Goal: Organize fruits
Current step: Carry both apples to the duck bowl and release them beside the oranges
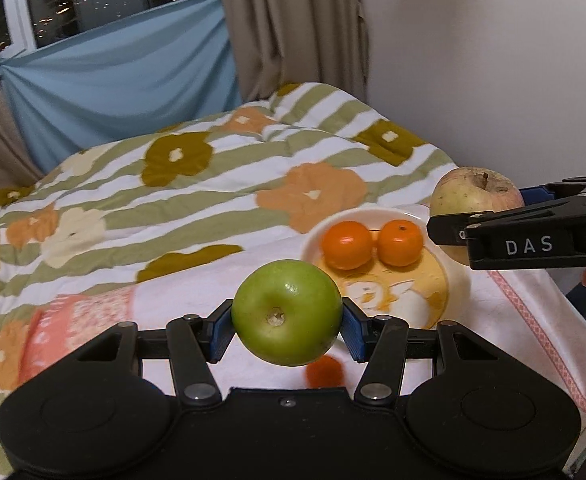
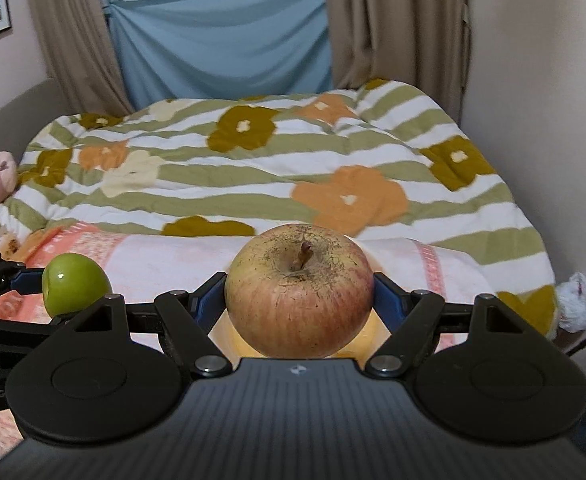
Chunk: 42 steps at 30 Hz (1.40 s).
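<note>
My left gripper [image 1: 287,322] is shut on a green apple [image 1: 287,312] and holds it above the towel, just left of a white and yellow plate [image 1: 451,280]. Two oranges [image 1: 347,245] [image 1: 400,242] lie on the plate's far side. Another orange [image 1: 324,372] shows blurred under the green apple. My right gripper [image 2: 299,298] is shut on a red-yellow apple [image 2: 299,290] and holds it over the plate [image 2: 223,340]. That apple [image 1: 473,194] also shows at the plate's right edge in the left wrist view. The green apple [image 2: 75,290] shows at left in the right wrist view.
A white towel with pink borders [image 1: 197,304] lies on a bed under the plate. A striped flowered quilt [image 2: 253,168] covers the bed beyond. A wall [image 1: 493,60] stands to the right, curtains [image 2: 221,36] and a window at the back.
</note>
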Tool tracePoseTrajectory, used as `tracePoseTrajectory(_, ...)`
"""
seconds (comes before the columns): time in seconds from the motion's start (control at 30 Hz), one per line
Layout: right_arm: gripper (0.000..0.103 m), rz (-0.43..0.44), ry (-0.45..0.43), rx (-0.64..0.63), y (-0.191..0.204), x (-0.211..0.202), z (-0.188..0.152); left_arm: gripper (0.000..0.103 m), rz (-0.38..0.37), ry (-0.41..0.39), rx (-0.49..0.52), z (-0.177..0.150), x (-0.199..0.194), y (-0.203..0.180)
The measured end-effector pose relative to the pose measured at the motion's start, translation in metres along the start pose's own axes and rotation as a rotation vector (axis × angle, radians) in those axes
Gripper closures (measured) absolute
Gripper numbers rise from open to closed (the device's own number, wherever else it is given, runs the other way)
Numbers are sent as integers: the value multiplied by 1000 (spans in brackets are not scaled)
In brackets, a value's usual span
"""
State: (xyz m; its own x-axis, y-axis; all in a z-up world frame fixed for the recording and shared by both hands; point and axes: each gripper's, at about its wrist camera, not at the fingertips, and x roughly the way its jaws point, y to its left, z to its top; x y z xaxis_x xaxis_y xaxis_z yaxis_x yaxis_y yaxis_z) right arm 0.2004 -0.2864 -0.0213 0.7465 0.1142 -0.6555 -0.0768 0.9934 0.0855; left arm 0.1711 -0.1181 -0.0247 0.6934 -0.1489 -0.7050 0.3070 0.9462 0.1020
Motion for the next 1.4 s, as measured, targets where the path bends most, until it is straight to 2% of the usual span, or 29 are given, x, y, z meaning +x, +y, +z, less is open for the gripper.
tracePoseTrajectory(0.2,12,-23,34,14,-37,24,-6,44,-22,38,32,9,47,-29)
tracePoseTrajectory(0.4,12,-27,55,23,-60,43,-12,44,-6,83,52,11,103,-46)
tracePoseTrajectory(0.67,12,-9,75,26,-69,60,-16,44,10,124,80,13,134,-56)
tracePoseTrajectory(0.93,12,6,82,18,-71,65,-16,42,29,152,80,11,147,-60)
tracePoseTrajectory(0.97,12,7,83,16,-70,65,-15,40,42,141,85,12,145,-60)
tracePoseTrajectory(1.0,12,8,84,15,-70,65,-15,30,48,133,88,13,143,-61)
tracePoseTrajectory(1.07,12,13,83,13,-70,64,-14,19,51,106,85,14,135,-60)
tracePoseTrajectory(1.4,12,73,101,-51,-53,77,-14,18,51,112,33,5,98,-50)
